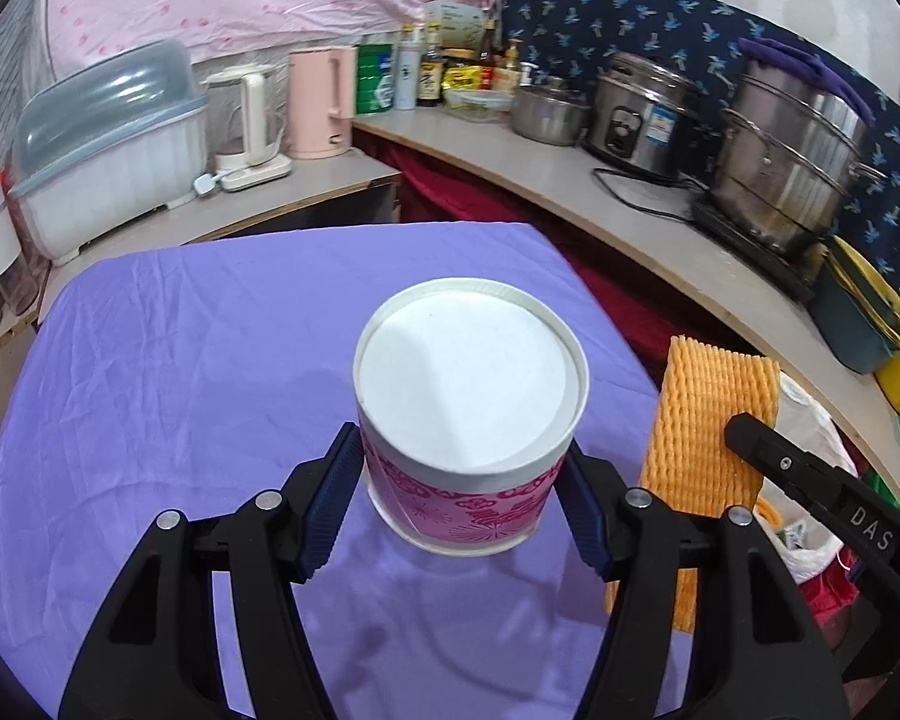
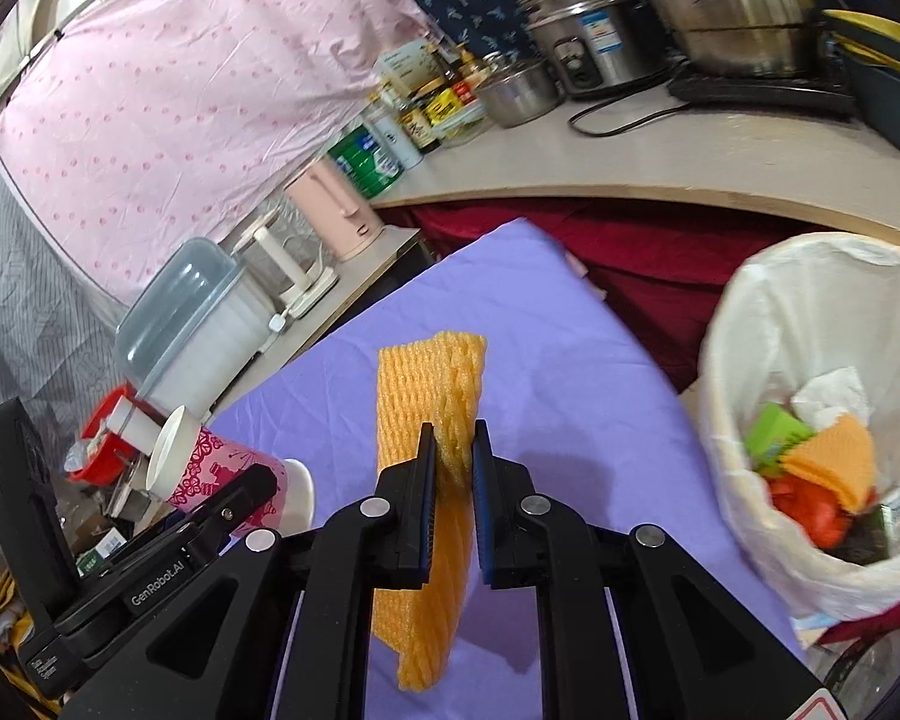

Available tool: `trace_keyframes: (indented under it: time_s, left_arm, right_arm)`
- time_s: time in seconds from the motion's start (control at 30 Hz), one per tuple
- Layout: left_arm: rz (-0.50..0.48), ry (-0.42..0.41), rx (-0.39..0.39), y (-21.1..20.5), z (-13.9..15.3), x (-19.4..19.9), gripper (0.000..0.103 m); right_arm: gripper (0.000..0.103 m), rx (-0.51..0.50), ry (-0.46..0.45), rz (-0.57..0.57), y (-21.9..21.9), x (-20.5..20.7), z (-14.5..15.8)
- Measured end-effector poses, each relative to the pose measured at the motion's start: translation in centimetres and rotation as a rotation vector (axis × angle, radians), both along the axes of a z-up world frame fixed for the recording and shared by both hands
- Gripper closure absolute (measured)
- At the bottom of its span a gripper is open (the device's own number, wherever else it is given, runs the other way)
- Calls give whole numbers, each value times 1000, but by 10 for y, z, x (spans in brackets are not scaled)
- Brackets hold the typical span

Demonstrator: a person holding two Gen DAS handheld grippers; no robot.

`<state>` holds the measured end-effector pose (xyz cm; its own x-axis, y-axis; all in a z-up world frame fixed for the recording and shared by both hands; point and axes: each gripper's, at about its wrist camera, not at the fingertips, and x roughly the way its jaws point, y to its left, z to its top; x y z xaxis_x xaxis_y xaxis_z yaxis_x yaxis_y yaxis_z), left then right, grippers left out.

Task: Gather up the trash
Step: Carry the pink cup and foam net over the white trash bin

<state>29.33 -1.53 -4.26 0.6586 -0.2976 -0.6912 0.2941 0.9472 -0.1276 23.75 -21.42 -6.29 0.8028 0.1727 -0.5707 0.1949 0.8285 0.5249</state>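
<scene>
A: Largest first?
B: Wrinkled purple tablecloth (image 1: 180, 360); white-lined bin (image 2: 750, 312) beside it.
A: Left gripper (image 1: 462, 498)?
B: Pinching inverted pink-printed paper cup (image 1: 471, 414), above cloth.
A: Right gripper (image 2: 453, 462)?
B: Clamped on ribbed orange foam net (image 2: 429, 384).

From my left wrist view, the cup's (image 1: 471, 420) pink side is partly covered by my left tool's (image 1: 462, 507) blue pads, and its mouth faces away, so I can't see inside. My right tool (image 2: 453, 468) hides the middle of the orange foam net (image 2: 432, 384). The bin's (image 2: 744, 420) right side is cut off by the picture's edge. Bottle labels (image 1: 429, 75) on the bench are too small to read.
</scene>
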Motion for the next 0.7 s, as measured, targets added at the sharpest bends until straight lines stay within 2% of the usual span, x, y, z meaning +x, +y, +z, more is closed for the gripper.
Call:
trace_keyframes:
  time_s: [0.43,0.7]
  left_arm:
    - [-164,-33,1,-89,24,-75,43]
    - [-256,-42,15,-149,28,-104,43]
  right_arm:
    - [91,-6,-49,-213,-98,-112,20]
    - [91,-21,-60,-318,-149,-156,25]
